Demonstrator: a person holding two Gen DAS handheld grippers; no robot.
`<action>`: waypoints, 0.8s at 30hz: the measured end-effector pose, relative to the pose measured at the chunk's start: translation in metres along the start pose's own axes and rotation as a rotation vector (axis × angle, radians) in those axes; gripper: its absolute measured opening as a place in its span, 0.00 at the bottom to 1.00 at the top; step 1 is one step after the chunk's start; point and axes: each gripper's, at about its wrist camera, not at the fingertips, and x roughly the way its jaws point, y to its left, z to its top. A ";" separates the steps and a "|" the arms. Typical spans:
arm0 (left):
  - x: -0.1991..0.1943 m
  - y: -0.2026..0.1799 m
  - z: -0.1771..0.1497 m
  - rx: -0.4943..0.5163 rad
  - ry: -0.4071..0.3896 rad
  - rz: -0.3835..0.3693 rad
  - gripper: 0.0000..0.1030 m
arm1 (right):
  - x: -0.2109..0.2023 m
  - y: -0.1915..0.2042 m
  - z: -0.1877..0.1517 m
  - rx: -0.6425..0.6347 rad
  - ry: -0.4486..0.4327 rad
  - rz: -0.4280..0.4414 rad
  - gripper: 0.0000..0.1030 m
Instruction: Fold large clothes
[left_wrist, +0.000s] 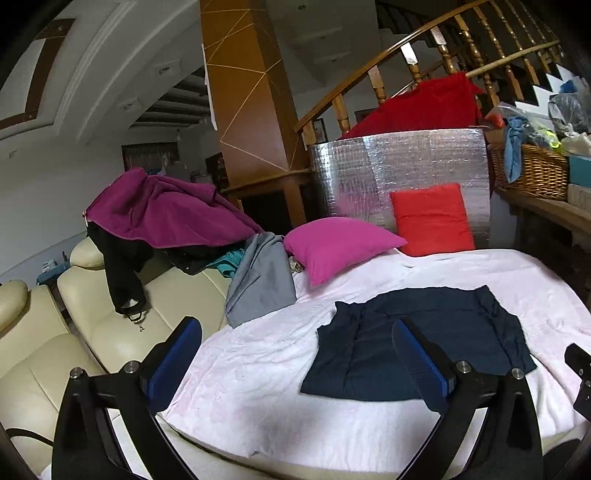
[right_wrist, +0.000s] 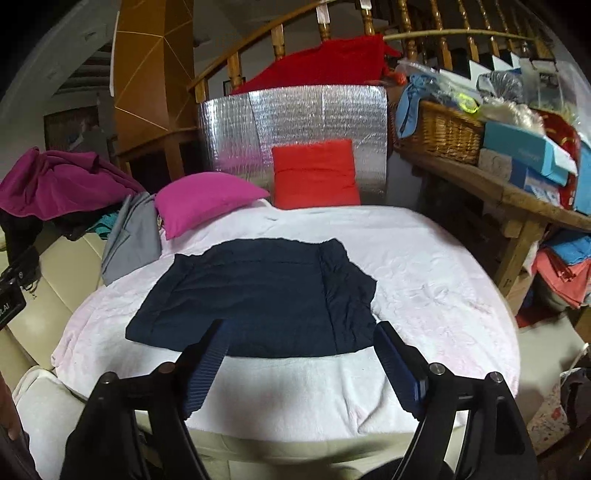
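A dark navy garment (left_wrist: 417, 343) lies flat on the white blanket (left_wrist: 258, 362), its sides folded in; it also shows in the right wrist view (right_wrist: 258, 295). My left gripper (left_wrist: 295, 332) is open and empty, held above the blanket at the garment's left edge. My right gripper (right_wrist: 301, 334) is open and empty, hovering just above the garment's near edge. A grey garment (left_wrist: 258, 280) lies crumpled at the blanket's far left; it also shows in the right wrist view (right_wrist: 129, 232).
A magenta pillow (left_wrist: 332, 245) and a red pillow (left_wrist: 432, 218) lean against a silver foil panel (left_wrist: 406, 166). Purple and black clothes (left_wrist: 159, 210) hang over the cream sofa (left_wrist: 92, 314). A wicker basket (right_wrist: 439, 129) and boxes crowd the wooden shelf (right_wrist: 517, 192) on the right.
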 end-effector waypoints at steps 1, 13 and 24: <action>-0.005 0.002 0.000 0.000 0.000 -0.008 1.00 | -0.006 0.001 0.000 -0.003 -0.006 -0.002 0.82; -0.052 0.012 0.001 -0.001 -0.029 -0.033 1.00 | -0.067 0.004 -0.003 -0.022 -0.079 0.006 0.83; -0.065 0.019 0.000 0.001 -0.037 -0.028 1.00 | -0.081 0.010 -0.009 -0.032 -0.086 0.019 0.83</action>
